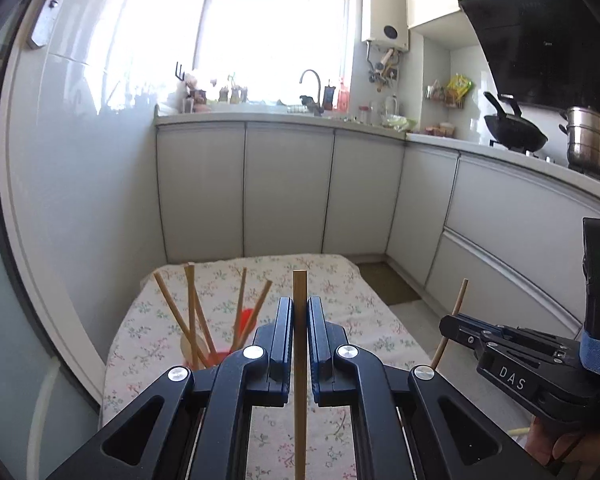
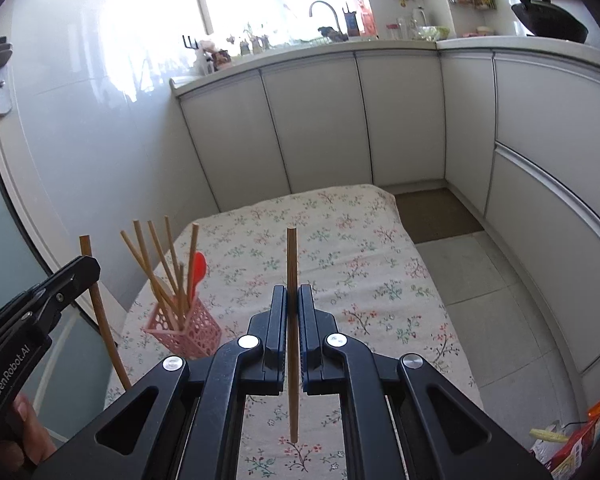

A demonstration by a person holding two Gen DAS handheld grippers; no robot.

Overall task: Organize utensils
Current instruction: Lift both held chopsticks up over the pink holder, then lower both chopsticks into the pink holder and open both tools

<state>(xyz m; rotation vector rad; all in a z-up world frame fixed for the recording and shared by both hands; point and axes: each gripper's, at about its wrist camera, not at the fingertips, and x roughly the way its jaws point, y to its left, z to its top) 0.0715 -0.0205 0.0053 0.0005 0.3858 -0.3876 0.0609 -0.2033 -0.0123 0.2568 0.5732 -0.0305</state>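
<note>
My left gripper (image 1: 299,308) is shut on a wooden chopstick (image 1: 299,380) and holds it upright above the table. My right gripper (image 2: 292,296) is shut on another wooden chopstick (image 2: 292,332), also upright. A pink lattice utensil holder (image 2: 186,330) stands on the table's left side with several chopsticks (image 2: 156,264) and a red spoon (image 2: 198,270) in it. In the left wrist view the holder (image 1: 214,358) sits just left of my left fingers. The right gripper (image 1: 452,326) shows at the right of that view, and the left gripper (image 2: 85,268) at the left of the right wrist view.
The table has a floral cloth (image 2: 340,248). White kitchen cabinets (image 1: 288,188) stand behind and to the right, with a sink tap (image 1: 311,80), a wok (image 1: 514,130) and a steel pot (image 1: 590,144) on the counter. A glass door (image 2: 4,280) is at the left. Snack bags (image 2: 576,440) lie on the floor.
</note>
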